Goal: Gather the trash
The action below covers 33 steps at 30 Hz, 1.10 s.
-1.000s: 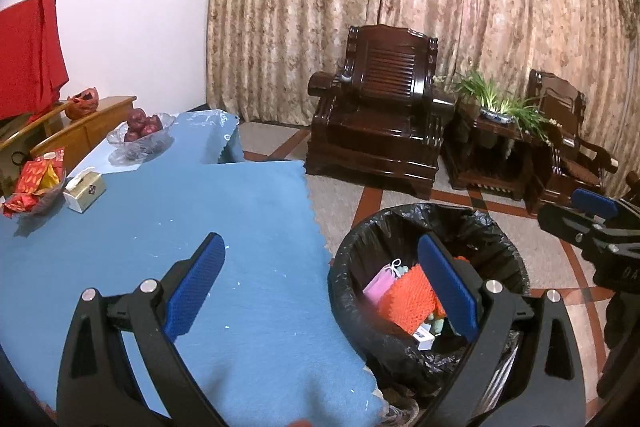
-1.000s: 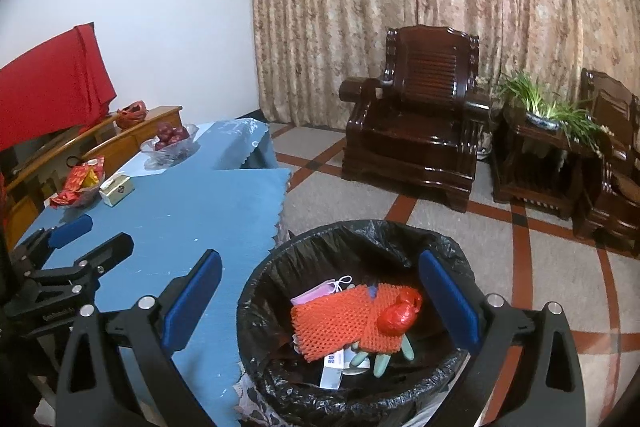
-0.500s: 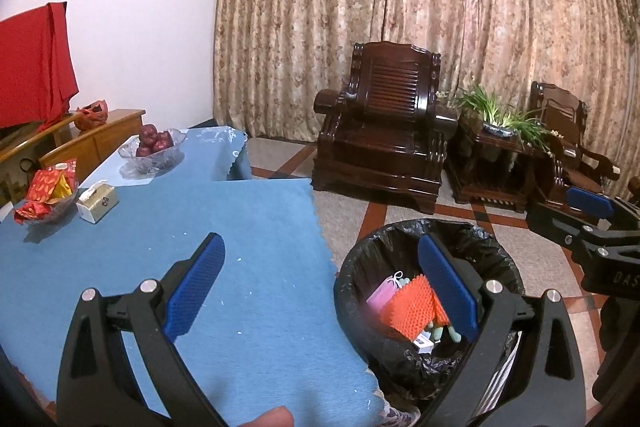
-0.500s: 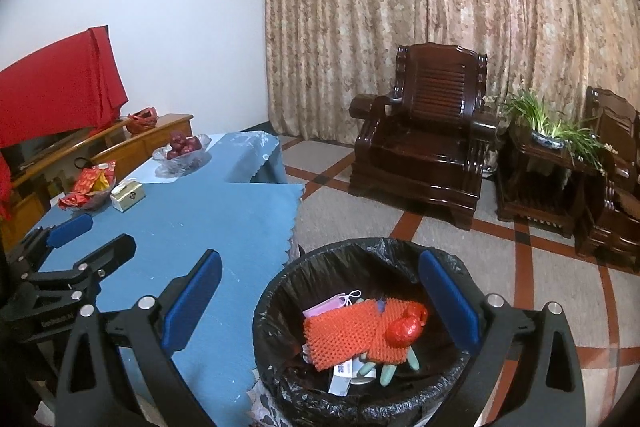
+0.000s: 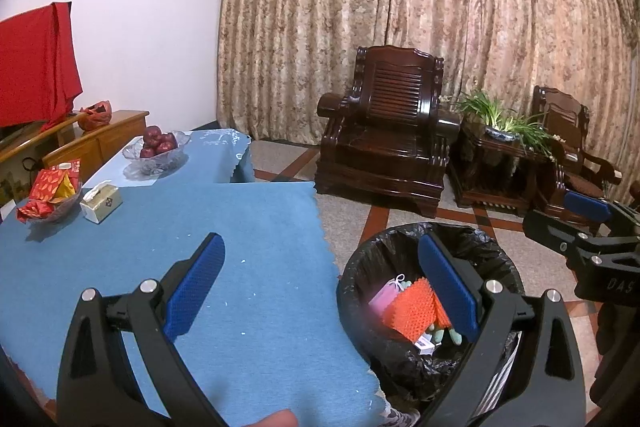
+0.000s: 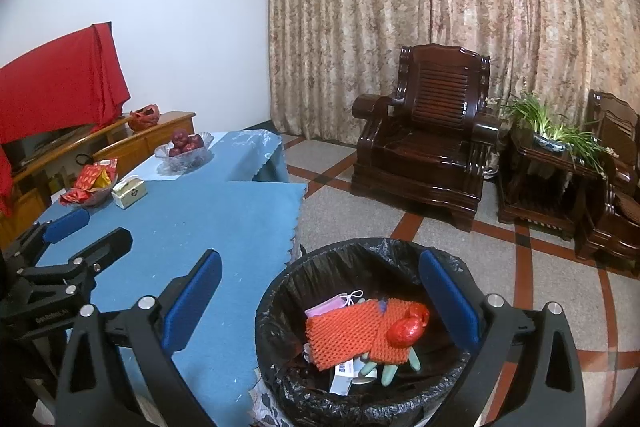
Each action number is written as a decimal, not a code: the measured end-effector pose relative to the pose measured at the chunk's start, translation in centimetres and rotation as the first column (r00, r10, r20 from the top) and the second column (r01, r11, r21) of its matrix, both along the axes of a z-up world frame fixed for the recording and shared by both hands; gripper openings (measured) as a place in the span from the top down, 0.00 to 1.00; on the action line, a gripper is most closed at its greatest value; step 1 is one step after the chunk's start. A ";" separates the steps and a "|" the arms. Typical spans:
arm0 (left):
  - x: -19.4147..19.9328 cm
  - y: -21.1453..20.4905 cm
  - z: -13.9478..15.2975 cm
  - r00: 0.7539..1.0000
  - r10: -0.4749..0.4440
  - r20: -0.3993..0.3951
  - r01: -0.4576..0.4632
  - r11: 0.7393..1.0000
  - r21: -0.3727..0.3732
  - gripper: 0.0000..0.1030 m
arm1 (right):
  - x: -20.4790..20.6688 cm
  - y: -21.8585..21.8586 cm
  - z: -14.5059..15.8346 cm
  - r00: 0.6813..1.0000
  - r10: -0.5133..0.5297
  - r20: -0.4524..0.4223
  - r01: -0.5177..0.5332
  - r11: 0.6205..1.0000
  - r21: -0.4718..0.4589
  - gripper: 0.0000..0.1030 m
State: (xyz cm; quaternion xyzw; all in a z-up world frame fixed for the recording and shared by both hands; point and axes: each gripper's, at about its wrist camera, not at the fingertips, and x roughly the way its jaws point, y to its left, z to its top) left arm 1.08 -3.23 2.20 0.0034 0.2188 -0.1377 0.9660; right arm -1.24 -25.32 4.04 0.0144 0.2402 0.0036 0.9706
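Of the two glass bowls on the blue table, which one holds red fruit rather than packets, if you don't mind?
The far glass bowl, near the table's end by the curtain, holds dark red fruit. The nearer bowl, beside the small box, holds red and yellow packets.

Indoor artificial light, moderately dim, warm cast with a slight purple tint on the white wall (image 5: pixel 152 7). Shadows are soft and diffuse, falling left of the tissue box (image 5: pixel 101 203). Specular glare on the lacquered armchair (image 6: pixel 432 147). Heavy fisheye bending and black vignette at the corners. Focus is mostly sharp, mild noise.
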 end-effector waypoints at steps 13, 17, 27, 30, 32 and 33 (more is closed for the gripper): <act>0.0 0.1 -0.1 1.000 -0.001 -0.002 0.001 1.000 0.003 0.08 | 0.1 0.1 0.0 1.000 0.001 -0.001 -0.001 1.000 -0.001 0.06; 0.0 0.1 0.0 1.000 0.002 0.000 -0.002 1.000 0.004 0.08 | 0.1 0.1 0.0 1.000 0.002 -0.003 -0.002 1.000 0.001 0.06; 0.0 0.1 0.0 1.000 0.001 0.000 -0.001 1.000 0.005 0.08 | 0.1 0.3 0.0 1.000 0.002 -0.003 -0.002 1.000 0.001 0.06; 0.0 0.1 0.1 1.000 0.001 0.000 -0.001 1.000 0.004 0.08 | 0.1 0.2 0.0 1.000 0.002 -0.002 -0.002 1.000 0.001 0.06; 0.0 0.1 0.1 1.000 0.001 0.001 -0.001 1.000 0.006 0.08 | 0.1 0.2 0.0 1.000 0.002 -0.003 -0.002 1.000 0.000 0.06; 0.0 0.2 0.1 1.000 0.001 0.001 -0.001 1.000 0.005 0.08 | 0.1 0.3 0.0 1.000 0.002 -0.003 -0.002 1.000 0.000 0.06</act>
